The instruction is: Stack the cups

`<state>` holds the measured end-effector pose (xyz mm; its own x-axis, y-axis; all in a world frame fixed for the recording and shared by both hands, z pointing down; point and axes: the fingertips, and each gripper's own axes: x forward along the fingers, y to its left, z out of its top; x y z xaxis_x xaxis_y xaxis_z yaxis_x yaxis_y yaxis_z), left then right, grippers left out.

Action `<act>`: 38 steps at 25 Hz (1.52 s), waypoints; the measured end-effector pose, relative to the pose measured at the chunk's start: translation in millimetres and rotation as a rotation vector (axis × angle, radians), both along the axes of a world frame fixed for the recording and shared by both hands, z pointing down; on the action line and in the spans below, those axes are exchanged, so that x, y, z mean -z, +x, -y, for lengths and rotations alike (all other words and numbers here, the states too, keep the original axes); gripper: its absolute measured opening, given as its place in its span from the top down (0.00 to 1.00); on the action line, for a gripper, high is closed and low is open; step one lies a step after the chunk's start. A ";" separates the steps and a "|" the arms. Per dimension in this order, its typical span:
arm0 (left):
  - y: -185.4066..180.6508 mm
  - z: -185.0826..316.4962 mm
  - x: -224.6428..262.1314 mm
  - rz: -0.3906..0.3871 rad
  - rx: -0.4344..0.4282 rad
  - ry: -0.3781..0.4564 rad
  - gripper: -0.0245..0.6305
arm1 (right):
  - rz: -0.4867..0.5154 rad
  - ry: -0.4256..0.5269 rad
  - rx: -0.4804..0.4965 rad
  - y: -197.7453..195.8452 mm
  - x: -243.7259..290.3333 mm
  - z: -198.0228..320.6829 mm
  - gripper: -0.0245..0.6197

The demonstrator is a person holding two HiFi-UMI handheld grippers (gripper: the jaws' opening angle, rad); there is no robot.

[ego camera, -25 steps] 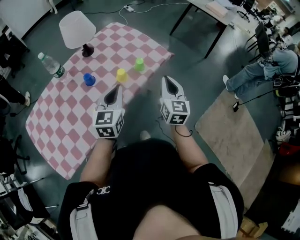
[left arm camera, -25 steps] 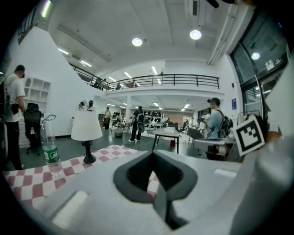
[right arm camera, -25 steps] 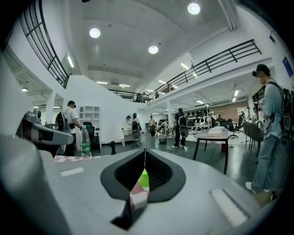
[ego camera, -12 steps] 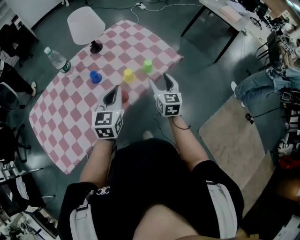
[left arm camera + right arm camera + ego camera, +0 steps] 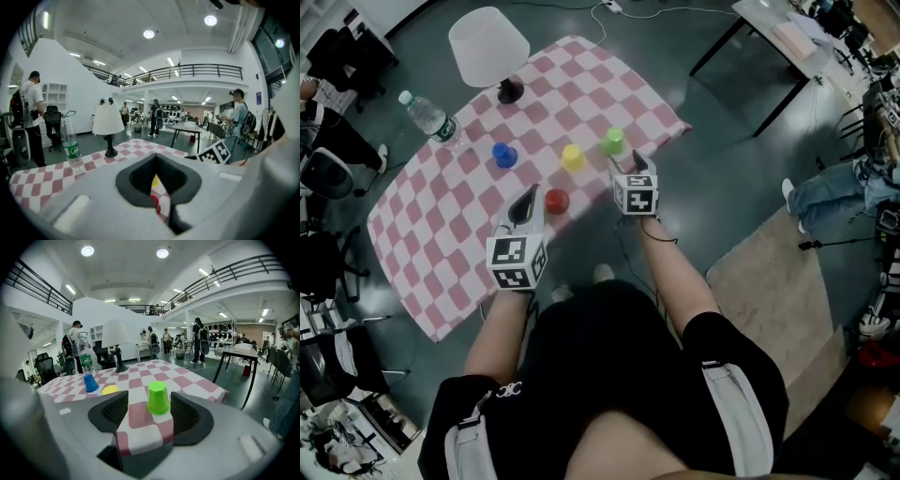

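On the checked cloth (image 5: 441,234) on the floor, four upturned cups sat apart, none stacked: blue cup (image 5: 504,155), yellow cup (image 5: 573,157), green cup (image 5: 613,141) in a loose row, red cup (image 5: 557,200) nearer the person. The right gripper (image 5: 628,164) sat low, just short of the green cup. Its jaws had just been opening and stood spread with nothing pinched; in the right gripper view the cup was framed in the gap ahead, untouched. The left gripper (image 5: 525,199) had its jaws pressed together, empty, tip just beside the red cup.

Likely risks:
- An off-centre close would let one pad hit first and tip or shove the light green cup.
- The green cup sat near the cloth's far edge, so a push could send it onto the bare floor.
- Tapered walls could let the pads slide up and squirt the cup out.
- A low jaw could snag the cloth and drag it, shifting the other cups.
- The closed left tip could nudge the red cup if it drifted.
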<state>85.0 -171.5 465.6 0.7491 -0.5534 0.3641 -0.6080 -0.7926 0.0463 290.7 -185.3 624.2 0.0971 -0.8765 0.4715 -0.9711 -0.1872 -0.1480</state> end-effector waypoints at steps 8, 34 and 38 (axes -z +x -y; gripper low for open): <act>-12.0 10.7 -21.7 0.054 0.073 -0.045 0.97 | 0.026 -0.116 0.028 10.8 -54.1 27.9 0.54; -34.5 24.6 -6.7 0.003 0.168 -0.005 0.97 | -0.119 0.028 0.072 12.9 29.5 54.2 0.63; -40.5 26.0 2.1 -0.025 0.172 0.019 0.97 | -0.175 0.128 0.113 -6.9 80.7 57.9 0.63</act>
<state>44.5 -197.5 463.6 0.6510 -0.6810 0.3352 -0.7339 -0.6775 0.0490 283.7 -243.1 543.5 0.0648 -0.9382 0.3401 -0.9978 -0.0659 0.0085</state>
